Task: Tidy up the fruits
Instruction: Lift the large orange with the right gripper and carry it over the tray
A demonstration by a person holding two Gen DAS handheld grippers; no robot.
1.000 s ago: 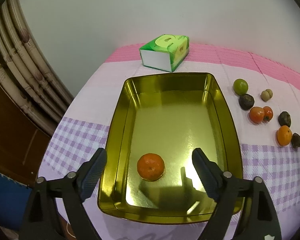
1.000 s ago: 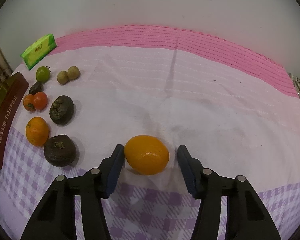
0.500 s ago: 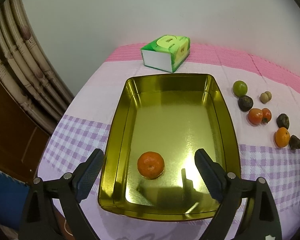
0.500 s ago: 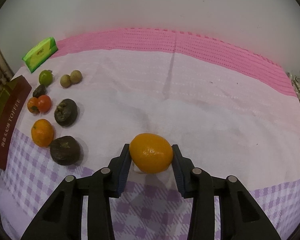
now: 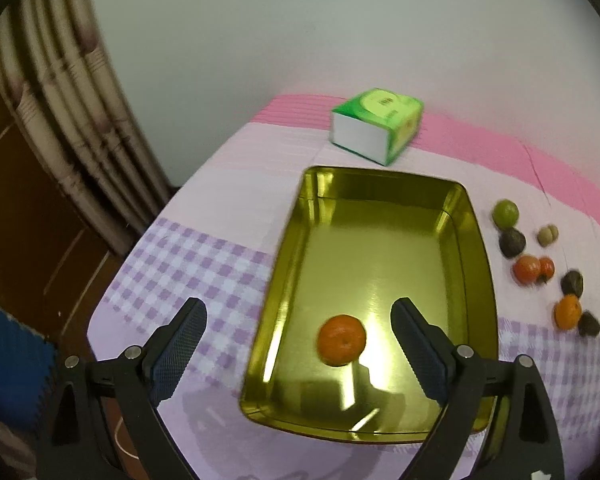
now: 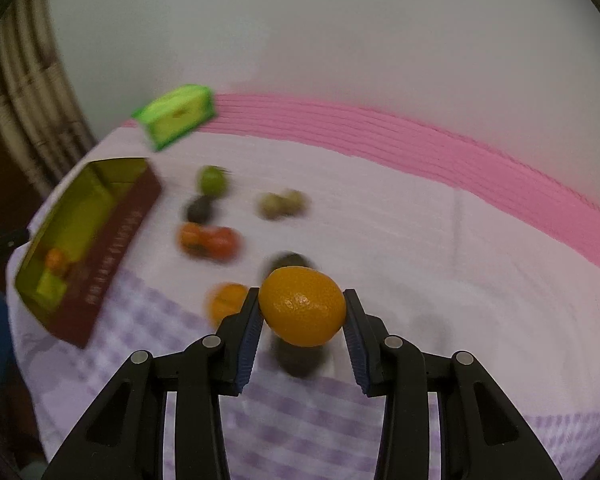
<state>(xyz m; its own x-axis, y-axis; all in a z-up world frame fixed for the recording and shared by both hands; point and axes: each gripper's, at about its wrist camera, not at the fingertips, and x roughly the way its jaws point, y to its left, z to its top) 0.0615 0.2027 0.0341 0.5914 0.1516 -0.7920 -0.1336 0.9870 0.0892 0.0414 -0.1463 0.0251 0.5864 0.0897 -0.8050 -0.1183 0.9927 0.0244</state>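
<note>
My right gripper [image 6: 302, 312] is shut on a large yellow-orange citrus fruit [image 6: 302, 305] and holds it above the cloth. My left gripper [image 5: 299, 334] is open and empty, above the near left of the gold tin tray [image 5: 384, 208]. One small orange [image 5: 341, 340] lies in the tray's near part. The tray shows in the right wrist view [image 6: 80, 216] at the left, with dark red sides. Several fruits lie right of the tray: a green one [image 5: 505, 213], dark ones [image 5: 512, 242], two red-orange ones [image 5: 533, 269], an orange [image 5: 567, 311].
A green tissue box [image 5: 376, 128] stands behind the tray near the pink band of the tablecloth. The table's left edge drops off beside brown wood and pale pipes [image 5: 60, 120]. Two small beige fruits [image 6: 282, 204] lie further back. The right wrist view is motion-blurred.
My right gripper has closed on the citrus fruit, lifted it off the cloth and swung left toward the tray. My left gripper has drawn back and shifted left, still open.
</note>
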